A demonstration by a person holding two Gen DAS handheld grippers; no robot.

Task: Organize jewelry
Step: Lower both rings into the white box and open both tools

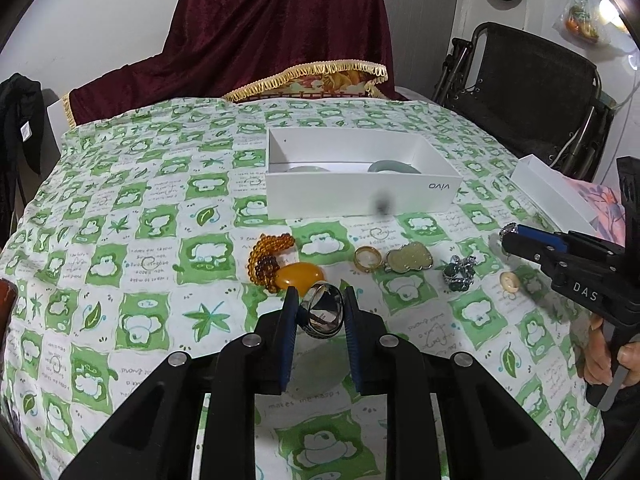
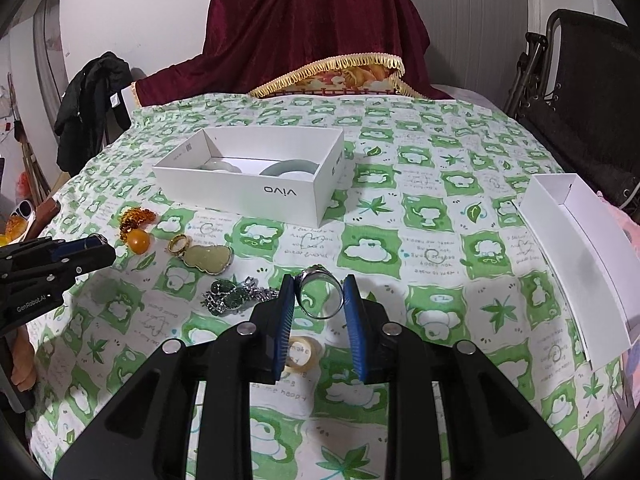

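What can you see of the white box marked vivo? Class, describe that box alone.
The white box is an open, lidless rectangular tray, seemingly cardboard, with "vivo" printed upside down on its near wall. It rests flat on the green-and-white tablecloth, behind the loose jewelry. Two pale green rounded pieces lie inside, partly hidden. Neither gripper touches it.

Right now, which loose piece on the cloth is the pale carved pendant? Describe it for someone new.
Start at the white box on the green-checked tablecloth. In the row of jewelry before it, the pendant lies beside the gold ring. It alone is pale, gourd-shaped and metal-rimmed.
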